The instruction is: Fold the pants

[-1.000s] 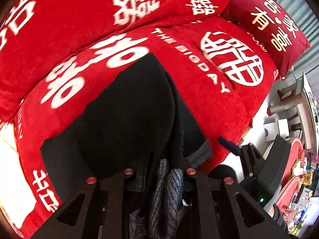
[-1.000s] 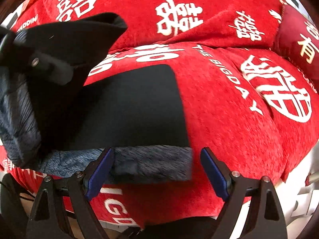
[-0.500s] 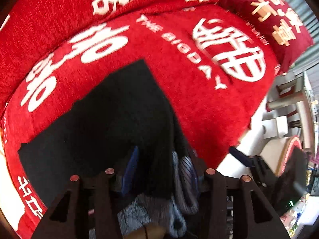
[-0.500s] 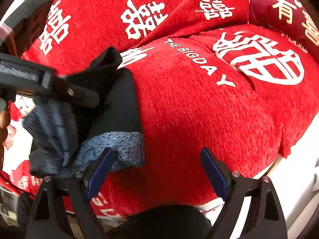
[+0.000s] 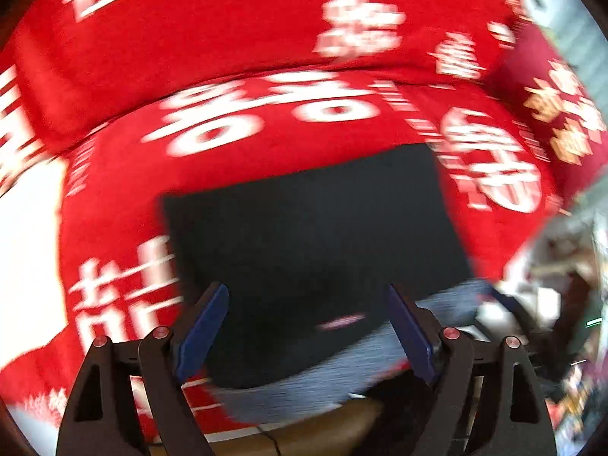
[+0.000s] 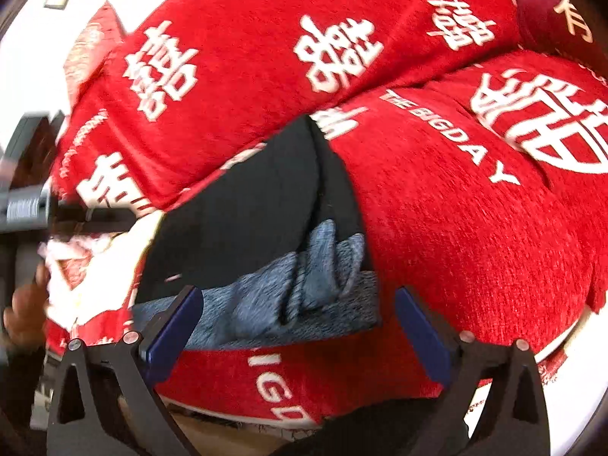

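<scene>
The black pants [image 5: 311,243] lie folded into a rough rectangle on the red sofa seat [image 5: 114,190], with their grey fleece lining [image 5: 342,372] showing along the near edge. In the right wrist view the pants [image 6: 250,205] lie in layers, with the grey lining [image 6: 296,296] bunched at the front. My left gripper [image 5: 307,330] is open and empty just above the near edge of the pants. My right gripper [image 6: 296,330] is open and empty above the grey lining. The left wrist view is motion-blurred.
The sofa is covered in red cloth with white characters and has a backrest [image 6: 266,49]. A dark red cushion [image 5: 562,87] sits at the right end. Furniture and clutter [image 5: 562,304] stand beyond the sofa's right edge. The other gripper body [image 6: 26,190] shows at the left.
My left gripper has let go of the pants and opened, and the folded part now lies flat on the sofa. The right gripper has stayed open and shifted its view leftward.
</scene>
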{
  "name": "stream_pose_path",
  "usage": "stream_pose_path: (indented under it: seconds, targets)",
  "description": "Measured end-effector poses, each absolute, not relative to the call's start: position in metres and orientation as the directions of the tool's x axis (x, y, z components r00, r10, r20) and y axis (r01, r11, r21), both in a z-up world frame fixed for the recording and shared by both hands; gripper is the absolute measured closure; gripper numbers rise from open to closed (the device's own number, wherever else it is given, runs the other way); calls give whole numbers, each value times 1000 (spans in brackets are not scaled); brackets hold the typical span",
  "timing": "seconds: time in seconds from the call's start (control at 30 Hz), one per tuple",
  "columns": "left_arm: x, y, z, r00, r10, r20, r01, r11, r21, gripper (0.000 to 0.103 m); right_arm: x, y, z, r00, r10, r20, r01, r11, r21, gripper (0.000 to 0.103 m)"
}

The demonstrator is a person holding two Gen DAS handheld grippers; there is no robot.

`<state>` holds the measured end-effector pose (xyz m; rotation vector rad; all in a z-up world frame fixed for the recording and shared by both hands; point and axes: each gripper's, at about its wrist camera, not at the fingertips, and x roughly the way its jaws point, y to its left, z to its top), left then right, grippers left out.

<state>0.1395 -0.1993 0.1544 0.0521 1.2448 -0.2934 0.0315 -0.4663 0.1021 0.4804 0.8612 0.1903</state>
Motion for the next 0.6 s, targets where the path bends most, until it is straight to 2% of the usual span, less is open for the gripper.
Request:
stream_pose_path:
  seconds: [0.03,0.1,0.13,0.17,0.2,0.27,0.37,0.47,0.6]
  targets:
    - [138,-186,145,301,-143,-943,207,975,-82,18,35,-466,100,642,356,-678,40,868,494,2]
    - [134,-160,123,287,-92,-954,126,990,-58,18,44,-461,94,617,367,-696,40,869,493,10]
    - [132,-146,111,265,-105,-958,82,993,-86,18,49,-455,91,596,372,-712,25,877,480,35]
    - [129,-136,104,254,-127,-959,51,992,-118,18,54,-449,90,573,359,-736,18,893,450,47]
    - [127,-127,99,247,-162,-955,18,987,-162,18,54,-446,94,575,335,-747,18,907,421,49]
    - [123,-121,97,249,-197,-948,-14,978,-207,18,53,-439,110,594,333,-732,-19,916,402,70]
    - [121,-121,109,304,-162,-939,-13,985,-174,18,51,-438,133,618,329,-714,-21,915,403,76]
    - [117,-121,119,354,-150,-923,-2,987,-161,18,49,-446,147,646,326,-690,6,902,431,77]
    - [112,-119,99,300,-135,-944,-4,990,-143,18,53,-455,124,617,291,-731,97,894,438,77]
